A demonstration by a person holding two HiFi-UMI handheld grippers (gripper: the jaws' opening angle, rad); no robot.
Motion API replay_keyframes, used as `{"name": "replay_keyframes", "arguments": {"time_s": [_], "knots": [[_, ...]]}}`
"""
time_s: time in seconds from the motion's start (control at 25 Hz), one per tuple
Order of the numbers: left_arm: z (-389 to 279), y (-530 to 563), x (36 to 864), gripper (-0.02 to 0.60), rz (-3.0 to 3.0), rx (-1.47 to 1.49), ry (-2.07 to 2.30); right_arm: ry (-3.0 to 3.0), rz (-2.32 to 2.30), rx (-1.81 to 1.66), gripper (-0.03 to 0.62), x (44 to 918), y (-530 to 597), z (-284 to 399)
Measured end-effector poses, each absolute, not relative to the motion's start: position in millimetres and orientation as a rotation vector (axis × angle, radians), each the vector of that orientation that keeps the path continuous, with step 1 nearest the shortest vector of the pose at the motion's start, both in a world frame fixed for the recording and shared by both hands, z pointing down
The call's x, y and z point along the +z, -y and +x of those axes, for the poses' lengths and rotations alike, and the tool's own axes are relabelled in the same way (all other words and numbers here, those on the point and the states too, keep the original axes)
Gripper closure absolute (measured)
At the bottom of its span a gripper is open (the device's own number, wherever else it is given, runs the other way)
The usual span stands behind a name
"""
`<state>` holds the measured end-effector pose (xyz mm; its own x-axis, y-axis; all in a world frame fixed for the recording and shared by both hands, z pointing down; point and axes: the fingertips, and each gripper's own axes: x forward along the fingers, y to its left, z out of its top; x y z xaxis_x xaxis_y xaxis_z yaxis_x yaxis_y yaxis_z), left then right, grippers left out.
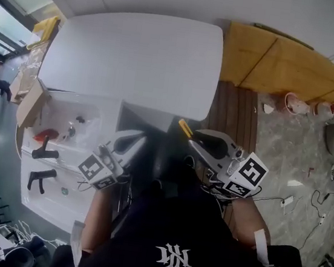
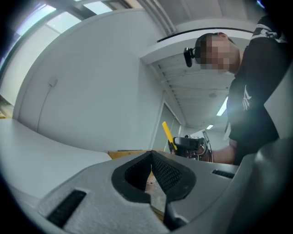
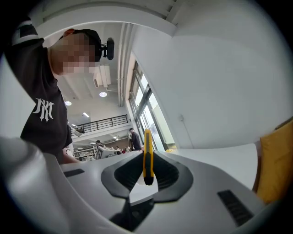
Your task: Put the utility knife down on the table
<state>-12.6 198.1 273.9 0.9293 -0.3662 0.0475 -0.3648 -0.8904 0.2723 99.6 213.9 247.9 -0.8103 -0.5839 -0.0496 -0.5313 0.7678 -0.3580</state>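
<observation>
The yellow utility knife [image 1: 185,127] is clamped in my right gripper [image 1: 193,137], held in the air just off the near edge of the white table [image 1: 134,58]. In the right gripper view the knife [image 3: 147,155] stands upright between the pads, jaws shut on its lower end, with the table [image 3: 215,157] beyond. My left gripper [image 1: 142,137] hovers beside it to the left, near the person's chest. Its jaws [image 2: 152,157] meet tip to tip with nothing between them. From the left gripper view the knife [image 2: 167,133] shows across in the other gripper.
A white cart [image 1: 61,146] with black handles, a red item and small parts stands at the left, with a cardboard box [image 1: 27,102] behind it. Wooden boards [image 1: 279,65] lie right of the table. Cables [image 1: 304,200] and dishes [image 1: 296,104] are on the floor at right.
</observation>
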Motion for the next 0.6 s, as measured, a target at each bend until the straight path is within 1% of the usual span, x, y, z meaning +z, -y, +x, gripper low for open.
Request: {"name": "replay_keyframes", "arguments": {"time_s": [0.08,0.16,0.4,0.6], "knots": [[7,-180,255,0.577,2.815,-0.042,0.579,-2.806,-0.835,-0.475,0.537,238,-195,120],[25,-168,246,0.577,2.840,-0.005,0.599,-2.789,-0.798,-0.471,0.537,231,-179,142],[54,-142,252,0.577,2.882,0.118,0.580,-2.728,-0.782,-0.479,0.539,240,-138,172],[73,-109,258,0.576,2.859,0.106,0.544,-2.684,-0.855,-0.524,0.539,251,-113,196]]}}
